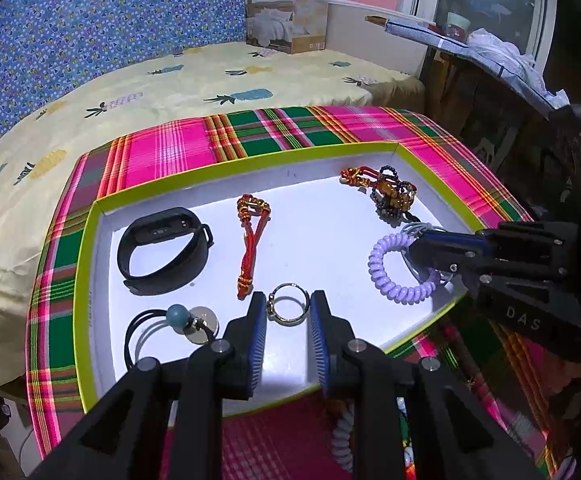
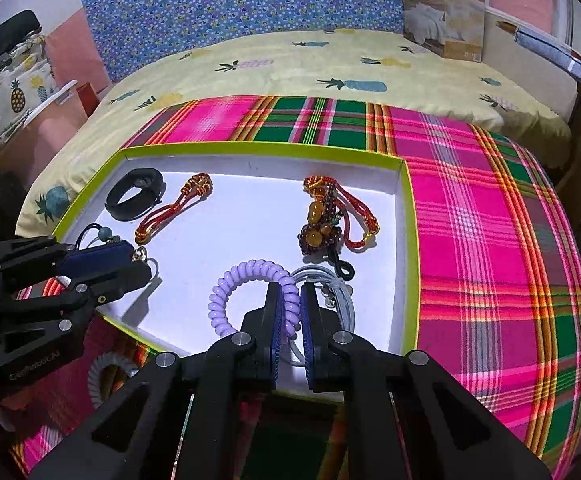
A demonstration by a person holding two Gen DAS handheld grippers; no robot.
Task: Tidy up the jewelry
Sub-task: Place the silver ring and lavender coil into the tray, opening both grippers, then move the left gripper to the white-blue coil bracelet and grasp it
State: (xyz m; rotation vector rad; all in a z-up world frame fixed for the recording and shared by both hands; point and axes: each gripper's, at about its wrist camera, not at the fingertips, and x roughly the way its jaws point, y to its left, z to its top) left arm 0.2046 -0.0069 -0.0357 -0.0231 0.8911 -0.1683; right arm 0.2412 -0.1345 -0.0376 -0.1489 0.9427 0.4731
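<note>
Scene: a shallow white tray (image 1: 90,240) with a lime-green rim lay on a pink-and-green plaid cloth (image 1: 170,148); both grippers pointed steeply down into its near half.

Left gripper (image 1: 288,316): fingers were spread, pinching nothing; a gold ring (image 1: 289,305) lay flat on the tray floor between the two blue pads.

Ring position: at 12 o'clock from the left fingertips in the left wrist view, centred in the gap; whether either pad touched it could not be told.

Right gripper (image 2: 290,304): fingers were pressed nearly together, pinching one side of the purple coil bracelet (image 2: 226,300).

Bracelet position: inside the tray near its front right corner; the free loop extended toward 10 o'clock from the right fingertips in the right wrist view, resting on or just above the floor.

Bracelet axis: the gripped coil section ran along the fingers, so the pads closed across its thickness.

Neighbours: a clear cord loop (image 2: 342,300) lay just beside the bracelet at 2 o'clock; a beaded amber charm cluster (image 2: 322,228) lay farther off at 12 o'clock.

Nearer hand: left for the ring, right for the bracelet.

Judgement: the ring looked correctly aligned for closing the left fingers.
</note>
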